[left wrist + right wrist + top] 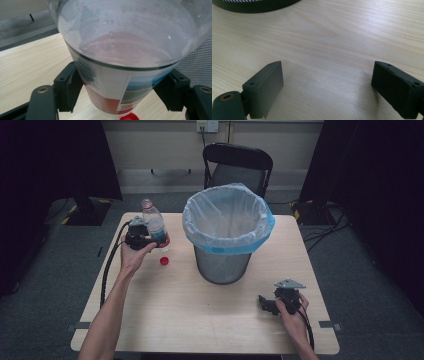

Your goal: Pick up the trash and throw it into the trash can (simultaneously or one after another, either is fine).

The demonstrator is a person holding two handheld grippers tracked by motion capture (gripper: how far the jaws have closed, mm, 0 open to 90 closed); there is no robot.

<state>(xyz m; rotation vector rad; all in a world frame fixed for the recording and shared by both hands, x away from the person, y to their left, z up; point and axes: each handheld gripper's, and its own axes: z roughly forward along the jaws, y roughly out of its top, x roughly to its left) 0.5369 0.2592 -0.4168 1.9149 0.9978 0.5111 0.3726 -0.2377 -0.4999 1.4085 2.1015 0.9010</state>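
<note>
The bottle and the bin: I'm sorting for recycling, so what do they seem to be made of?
The bottle, held in the left gripper, looks like clear, glossy thin plastic: you see through its wall, and a printed label wraps it. The bin looks like dark metal mesh, judging by its fine grid wall. Its liner seems thin translucent plastic film, whitish with a blue edge, crinkled over the rim.

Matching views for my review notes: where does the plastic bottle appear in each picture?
High view: plastic bottle upper left, held in the left hand-held gripper, left of the bin.
Left gripper view: centre, close up, between both jaws.
Right gripper view: not in it.
Shared landmark: the red cap beside the bottle's base.
</note>
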